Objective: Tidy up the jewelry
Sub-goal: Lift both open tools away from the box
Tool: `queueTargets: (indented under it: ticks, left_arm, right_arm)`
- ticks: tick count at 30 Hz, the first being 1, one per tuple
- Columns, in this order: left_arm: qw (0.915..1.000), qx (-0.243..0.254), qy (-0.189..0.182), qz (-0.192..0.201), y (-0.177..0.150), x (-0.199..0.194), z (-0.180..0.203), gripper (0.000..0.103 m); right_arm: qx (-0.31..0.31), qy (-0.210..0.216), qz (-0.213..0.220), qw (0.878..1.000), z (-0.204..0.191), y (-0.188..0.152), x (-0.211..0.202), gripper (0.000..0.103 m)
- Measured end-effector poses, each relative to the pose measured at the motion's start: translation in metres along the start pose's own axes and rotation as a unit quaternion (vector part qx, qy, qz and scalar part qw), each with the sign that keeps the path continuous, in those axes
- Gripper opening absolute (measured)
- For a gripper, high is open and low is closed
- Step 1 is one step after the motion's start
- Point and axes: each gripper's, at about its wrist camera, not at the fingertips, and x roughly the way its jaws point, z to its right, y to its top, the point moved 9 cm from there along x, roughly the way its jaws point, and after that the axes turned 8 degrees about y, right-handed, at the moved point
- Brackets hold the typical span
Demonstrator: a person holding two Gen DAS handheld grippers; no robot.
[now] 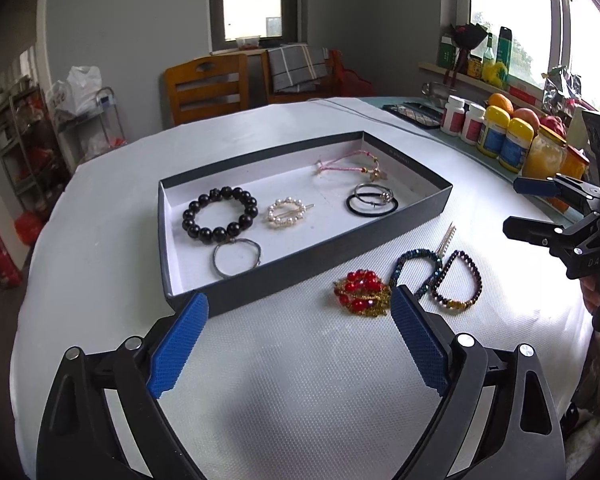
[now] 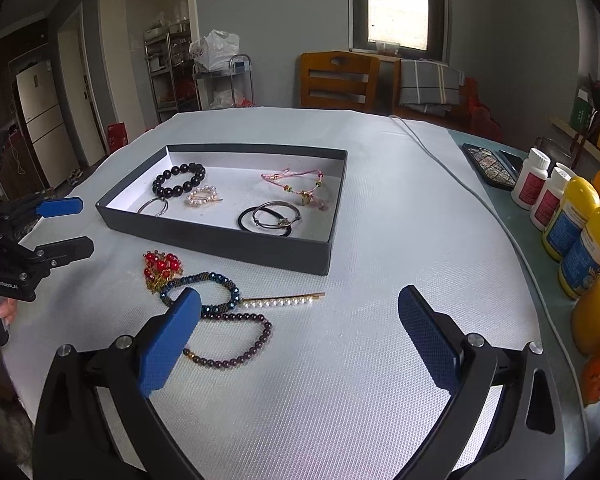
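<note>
A shallow dark box (image 1: 312, 258) (image 2: 228, 242) on the white table holds a black bead bracelet (image 1: 220, 215) (image 2: 179, 179), a pearl clip (image 1: 285, 212) (image 2: 201, 195), a grey hair tie (image 1: 237, 257), a pink cord bracelet (image 1: 350, 166) (image 2: 296, 184) and black hair ties (image 1: 372, 201) (image 2: 269, 218). In front of the box lie a red bead brooch (image 1: 360, 291) (image 2: 162, 266), a blue bead bracelet (image 1: 418, 270) (image 2: 200, 292), a dark purple bracelet (image 1: 458, 282) (image 2: 230, 340) and a pearl hairpin (image 2: 282, 301). My left gripper (image 1: 300, 340) (image 2: 66, 226) is open above the table near the box's front edge. My right gripper (image 2: 300, 344) (image 1: 524, 208) is open, its left finger over the bracelets.
Bottles (image 2: 572, 220) (image 1: 496, 136), a honey jar (image 1: 542, 152) and fruit (image 1: 500, 102) line the table's right side. A dark phone-like case (image 2: 488, 166) and a grey cable (image 2: 460, 188) lie at the back right. Wooden chairs (image 1: 206, 86) (image 2: 338, 80) stand behind the table.
</note>
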Motion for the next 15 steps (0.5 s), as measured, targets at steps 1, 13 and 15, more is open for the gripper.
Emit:
queueTargets:
  ticks: [1, 13, 15]
  left_arm:
    - [1.0, 0.0, -0.002, -0.003, -0.003, 0.001, 0.002, 0.094]
    - [0.9996, 0.022, -0.011, -0.01, -0.011, 0.018, 0.031, 0.094]
    - [0.9996, 0.018, -0.021, -0.012, -0.009, 0.02, 0.034, 0.092]
  right_arm:
    - [-0.002, 0.003, -0.003, 1.0, -0.003, -0.003, 0.001, 0.097]
    - [0.018, 0.003, -0.036, 0.999, 0.001, -0.03, 0.022, 0.097]
    - [0.014, 0.006, -0.039, 0.999, -0.002, -0.031, 0.023, 0.097]
